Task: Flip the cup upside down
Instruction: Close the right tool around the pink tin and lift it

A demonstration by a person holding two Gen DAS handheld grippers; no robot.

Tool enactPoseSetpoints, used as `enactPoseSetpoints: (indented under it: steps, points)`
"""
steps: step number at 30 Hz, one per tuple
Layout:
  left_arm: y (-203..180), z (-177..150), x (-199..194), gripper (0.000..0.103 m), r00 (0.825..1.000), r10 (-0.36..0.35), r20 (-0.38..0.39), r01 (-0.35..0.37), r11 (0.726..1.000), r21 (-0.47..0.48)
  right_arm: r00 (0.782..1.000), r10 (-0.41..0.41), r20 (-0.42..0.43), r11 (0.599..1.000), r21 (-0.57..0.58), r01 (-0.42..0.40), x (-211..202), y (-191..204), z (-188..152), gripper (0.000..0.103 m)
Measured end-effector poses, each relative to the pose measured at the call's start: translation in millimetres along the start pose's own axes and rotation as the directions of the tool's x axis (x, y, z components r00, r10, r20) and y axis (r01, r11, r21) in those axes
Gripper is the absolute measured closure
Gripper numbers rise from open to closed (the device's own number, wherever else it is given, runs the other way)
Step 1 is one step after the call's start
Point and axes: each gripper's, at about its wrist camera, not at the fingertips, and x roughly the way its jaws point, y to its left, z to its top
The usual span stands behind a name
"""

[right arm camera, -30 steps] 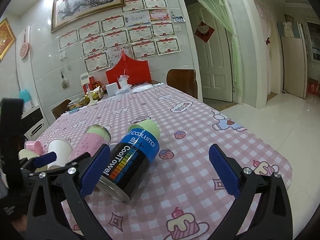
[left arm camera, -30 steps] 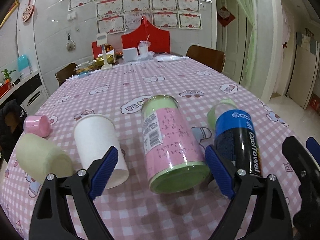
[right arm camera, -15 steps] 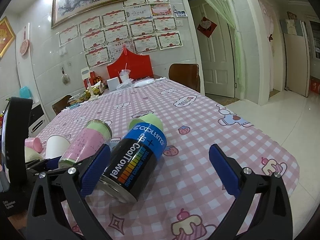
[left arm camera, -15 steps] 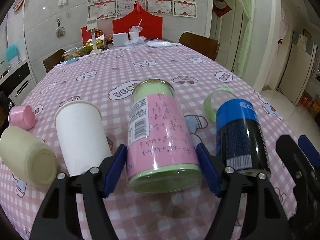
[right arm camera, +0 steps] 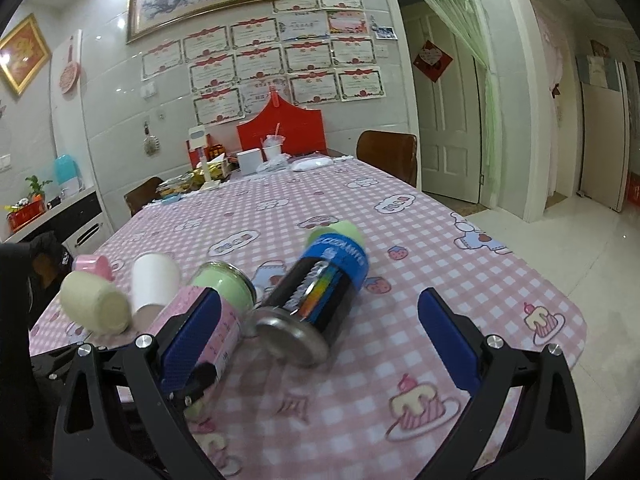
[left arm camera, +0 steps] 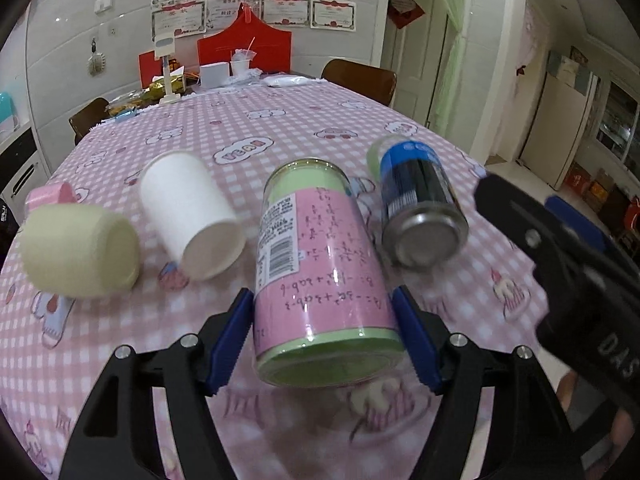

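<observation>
On the pink checked tablecloth (left arm camera: pixel 248 140), several containers lying on their sides in a row. Between the blue pads (left arm camera: pixel 232 336) of the left gripper (left arm camera: pixel 324 340), the pink cup with green ends (left arm camera: pixel 320 264), label with barcode turned up, near green end toward the camera. Both pads pressed against the sides of this cup, so gripping it; whether lifted or resting on the cloth, cannot tell. Just to its left, a white paper cup (left arm camera: pixel 188 208), open mouth toward the camera, then a pale yellow cup (left arm camera: pixel 80 250) farther left, with a small pink cup (left arm camera: pixel 48 196) behind it. To the right of the held cup, apart from it, a black and blue can (left arm camera: pixel 418 204) with metal bottom facing forward, and a green lid-like thing (right arm camera: pixel 340 230) at its far end.

From the right wrist view, the right gripper (right arm camera: pixel 320 336) wide open, holding nothing, its blue pads (right arm camera: pixel 448 340) standing on both sides of the black and blue can (right arm camera: pixel 320 300) without touching. At far end of table, a red box (right arm camera: pixel 280 128) and a brown chair (right arm camera: pixel 388 154).
</observation>
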Motion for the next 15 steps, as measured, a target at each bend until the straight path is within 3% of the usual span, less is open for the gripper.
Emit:
enactPoseSetpoints:
  steps: [15]
  points:
    - [47,-55,-60,0.032,0.998,-0.067,0.001,0.067,0.998,-0.020,0.983,0.131,-0.127,0.990,-0.027,-0.135,-10,67,-21,0.008]
